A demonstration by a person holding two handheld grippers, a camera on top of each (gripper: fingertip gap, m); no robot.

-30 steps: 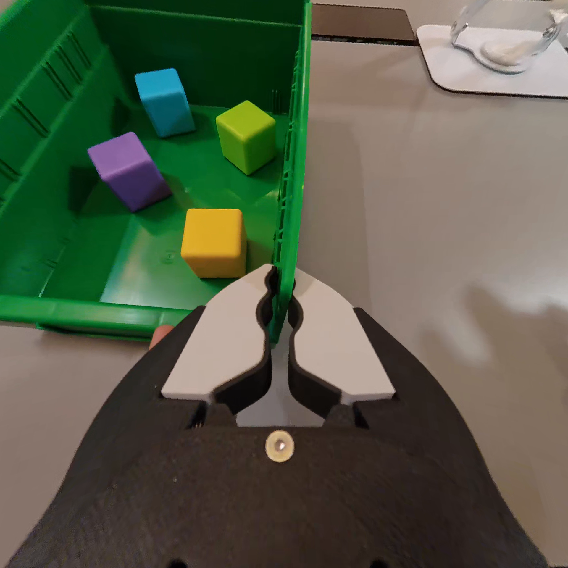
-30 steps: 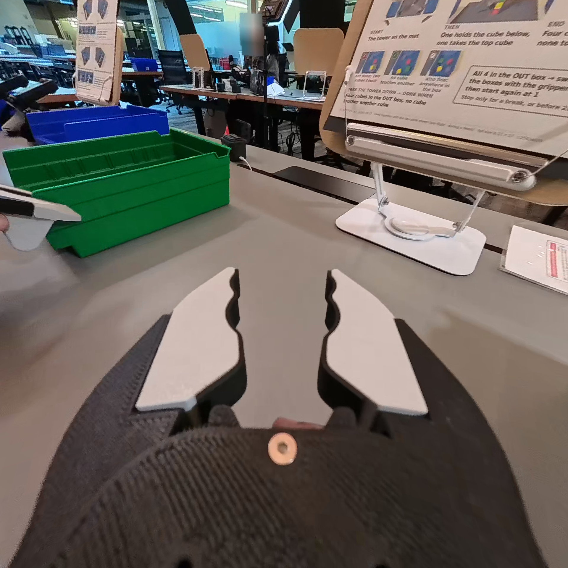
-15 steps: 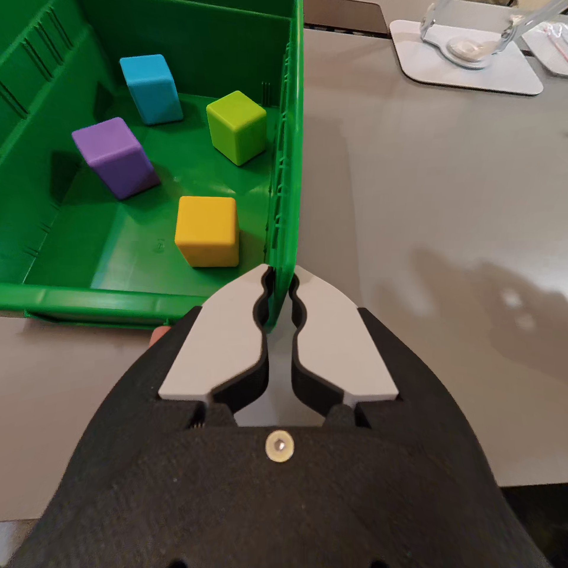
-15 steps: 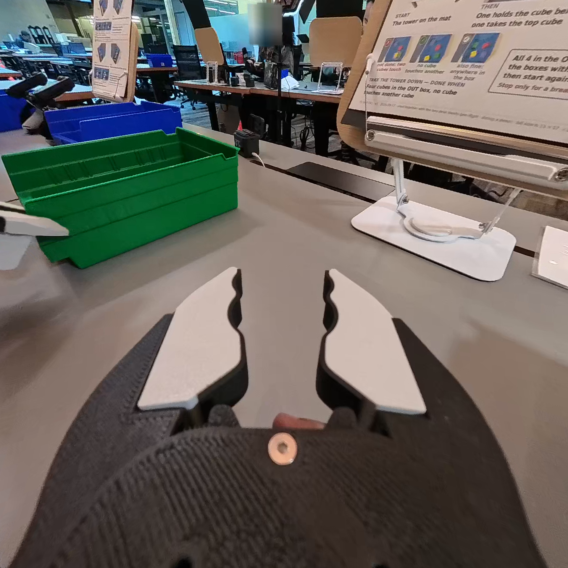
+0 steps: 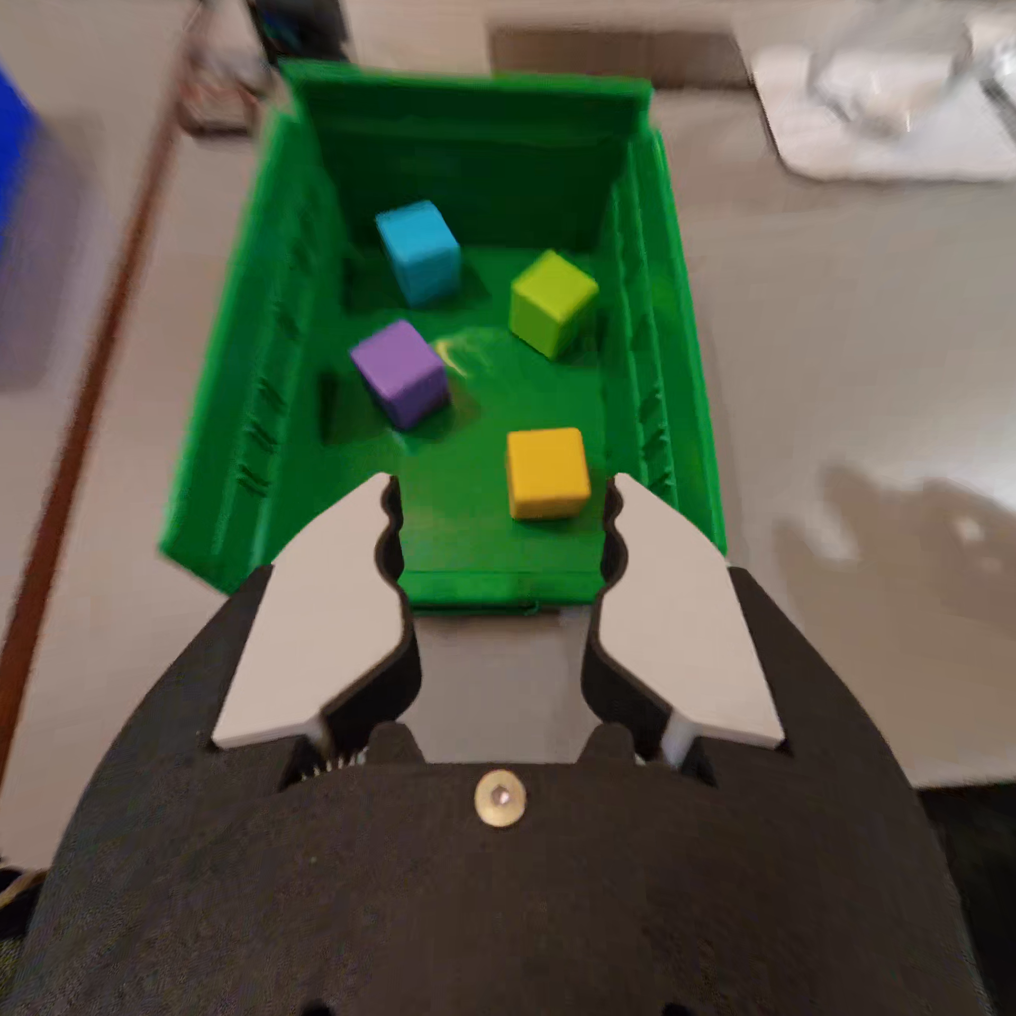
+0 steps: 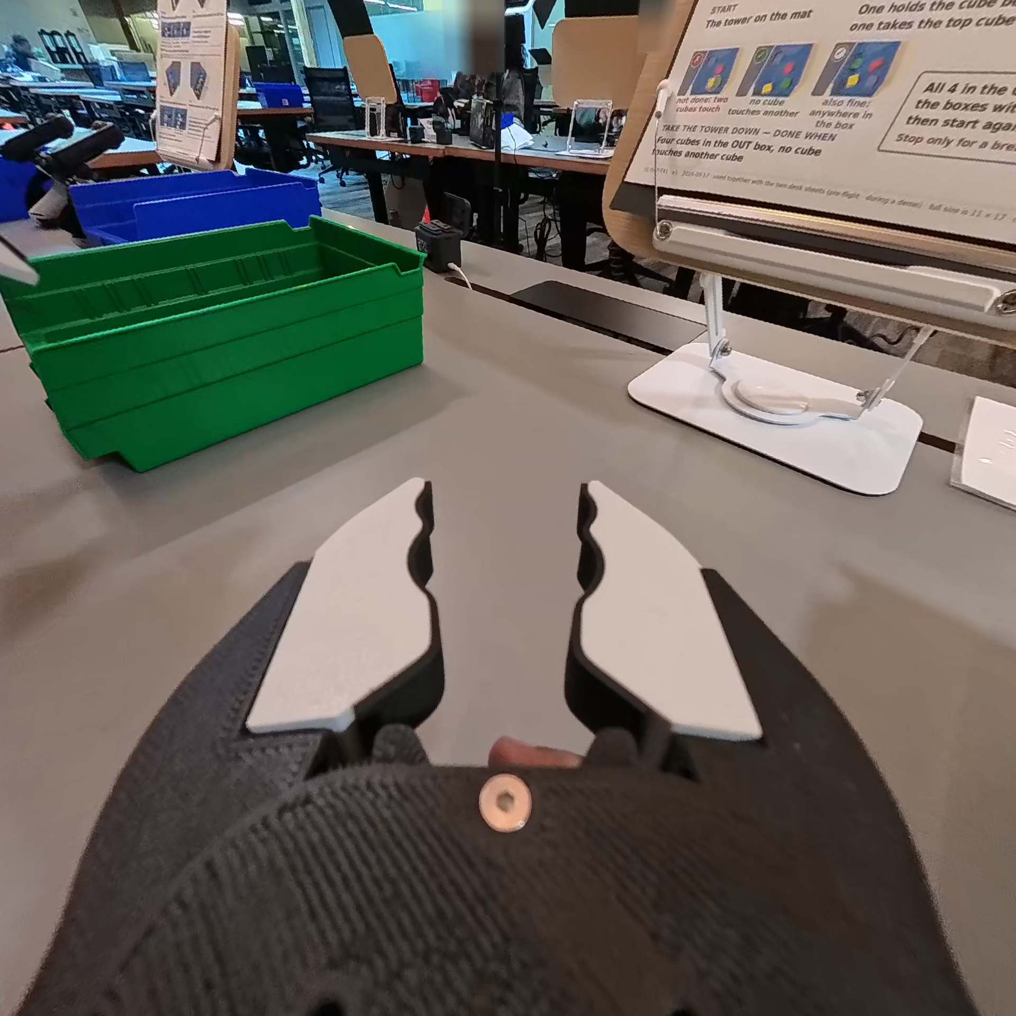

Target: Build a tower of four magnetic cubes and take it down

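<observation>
A green bin (image 5: pixel 247 385) stands on the grey table and holds a yellow cube (image 5: pixel 547 473), a purple cube (image 5: pixel 401 374), a lime cube (image 5: pixel 552 302) and a blue cube (image 5: pixel 420 250), none touching. My left gripper (image 5: pixel 500 484) is open and empty, above the bin's near end, closest to the yellow cube. The view is blurred. My right gripper (image 6: pixel 503 489) is open and empty over bare table, right of the green bin (image 6: pixel 236 379). A tip of the left gripper (image 6: pixel 14 266) shows at the right wrist view's left edge.
A white stand base (image 6: pixel 780 412) with a clipboard of printed sheets (image 6: pixel 824 110) stands to the right; it shows blurred in the left wrist view (image 5: pixel 890 110). A blue bin (image 6: pixel 187 203) sits behind the green one. A white card (image 6: pixel 989 456) lies far right.
My left gripper let go of the green bin's right wall, opened wide and moved left and back to face the bin's middle. The right gripper stayed open and shifted slightly.
</observation>
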